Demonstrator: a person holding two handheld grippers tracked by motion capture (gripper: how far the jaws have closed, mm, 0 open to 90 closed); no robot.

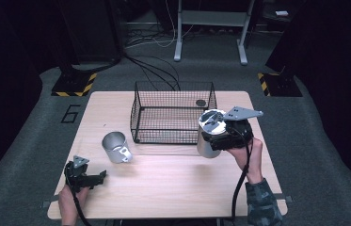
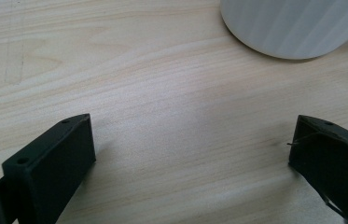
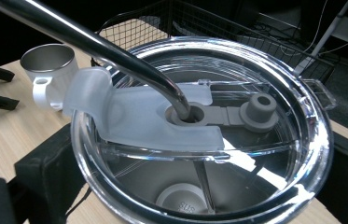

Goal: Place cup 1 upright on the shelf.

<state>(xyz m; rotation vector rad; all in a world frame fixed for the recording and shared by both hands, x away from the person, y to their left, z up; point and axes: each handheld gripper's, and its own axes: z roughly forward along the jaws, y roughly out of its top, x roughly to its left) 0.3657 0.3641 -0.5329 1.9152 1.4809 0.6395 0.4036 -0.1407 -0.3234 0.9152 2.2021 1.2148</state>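
The tall steel tumbler with a clear plastic lid (image 1: 209, 134) stands upright on the pale wooden table (image 1: 163, 183), just beside the black wire basket (image 1: 173, 113); the right gripper (image 1: 220, 140) has its jaws clenched around its wall; a bent metal straw (image 3: 115, 51) enters the lid's frosted flap; the basket holds a small dark disc (image 1: 201, 102); the left gripper (image 1: 99, 177) rests with jaws released, near a short steel mug with a white handle (image 1: 115, 147).

"6" on the floor (image 1: 71, 113)
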